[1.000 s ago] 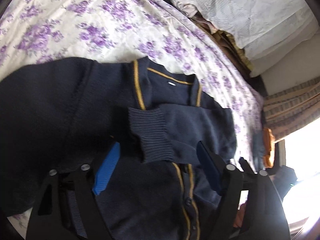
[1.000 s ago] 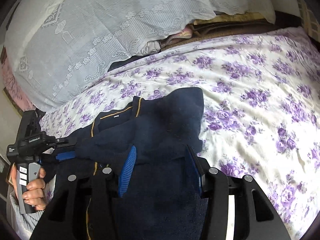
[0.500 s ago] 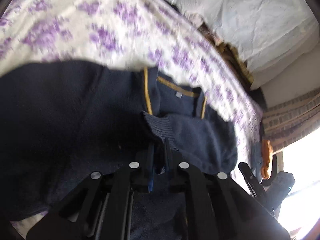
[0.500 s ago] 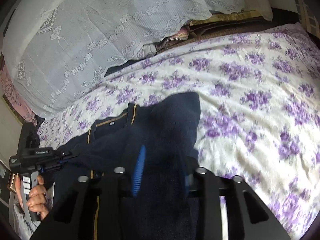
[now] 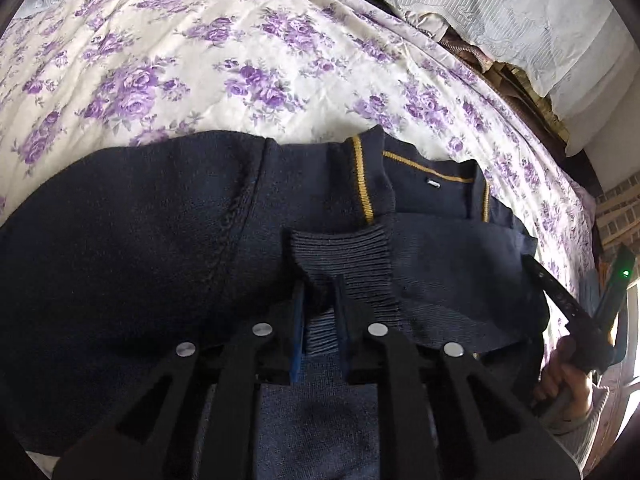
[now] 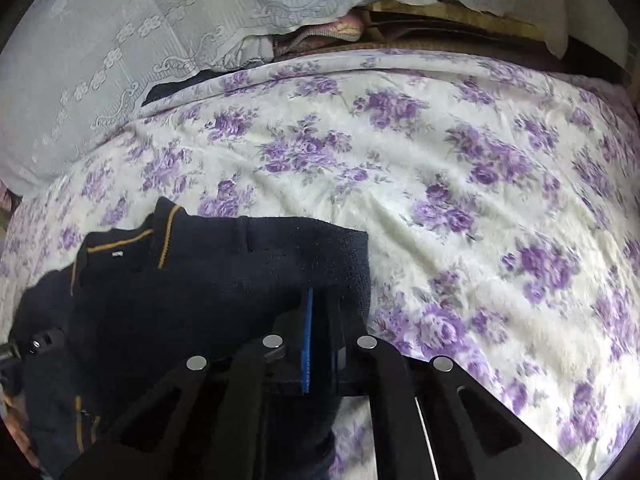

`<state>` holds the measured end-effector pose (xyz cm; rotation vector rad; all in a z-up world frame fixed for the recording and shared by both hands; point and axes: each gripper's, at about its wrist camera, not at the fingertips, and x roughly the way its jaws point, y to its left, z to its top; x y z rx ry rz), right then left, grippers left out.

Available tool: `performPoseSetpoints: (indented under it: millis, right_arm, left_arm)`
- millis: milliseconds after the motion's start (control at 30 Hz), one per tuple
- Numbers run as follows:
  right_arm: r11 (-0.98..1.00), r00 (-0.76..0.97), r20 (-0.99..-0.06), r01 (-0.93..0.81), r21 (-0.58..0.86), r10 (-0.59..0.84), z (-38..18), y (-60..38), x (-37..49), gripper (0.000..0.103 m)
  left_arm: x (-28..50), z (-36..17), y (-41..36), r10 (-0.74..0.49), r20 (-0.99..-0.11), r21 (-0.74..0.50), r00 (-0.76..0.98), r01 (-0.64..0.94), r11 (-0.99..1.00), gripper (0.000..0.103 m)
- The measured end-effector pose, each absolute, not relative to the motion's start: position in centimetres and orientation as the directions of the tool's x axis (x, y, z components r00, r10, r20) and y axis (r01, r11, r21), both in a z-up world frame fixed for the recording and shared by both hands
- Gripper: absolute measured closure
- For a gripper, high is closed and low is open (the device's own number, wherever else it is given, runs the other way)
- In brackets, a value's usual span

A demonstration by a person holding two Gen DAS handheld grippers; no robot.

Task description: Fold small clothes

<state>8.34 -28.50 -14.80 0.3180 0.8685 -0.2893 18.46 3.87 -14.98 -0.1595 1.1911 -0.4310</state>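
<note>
Folding navy cardigan on floral bedspread: L gripper pinching ribbed cuff, R gripper clamping cardigan's side edge. Probably next: carrying both grips inward, keeping layers flat.

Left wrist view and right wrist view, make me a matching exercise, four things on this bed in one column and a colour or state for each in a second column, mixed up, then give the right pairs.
Things:
1. cardigan
2. ribbed cuff
3. bedspread
4. neckline trim

Descriptions:
A. white with purple flowers
B. mustard yellow stripe
C. pinched between the pads of the left gripper
D. navy knit, lying spread on the bed

Pairs: 1-D, 2-C, 3-A, 4-B
</note>
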Motion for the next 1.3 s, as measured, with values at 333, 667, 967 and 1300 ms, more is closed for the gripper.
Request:
performPoseSetpoints:
  millis: [333,667,967,1300]
  right_arm:
    - [0.959,0.669,-0.739,0.253,0.130,-0.076,-15.0,-24.9,1.6,0.093]
    - [0.968,0.691,-0.723,0.161,0.193,0.029,-11.8,-21.0,6.4,0.087]
    - [0.932,0.644,-0.738,0.107,0.347,0.201,-15.2,-20.3,8.2,0.079]
    - [0.708,0.755,-0.621,0.320,0.629,0.211,-16.0,-31.3,2.3,0.091]
  left_arm:
    - [17.2,-11.3,6.6,-0.508,-0.756,-0.451,0.413,0.234,0.861,0.083]
    - [14.2,-8.5,4.6,-0.572,-0.665,-0.429,0.480,0.382,0.819,0.046]
    - [13.6,-14.3,-2.6,-0.437,-0.852,-0.246,0.287,0.518,0.819,0.028]
    - [16.0,-11.6,3.9,-0.491,-0.768,-0.388,0.411,0.311,0.868,0.027]
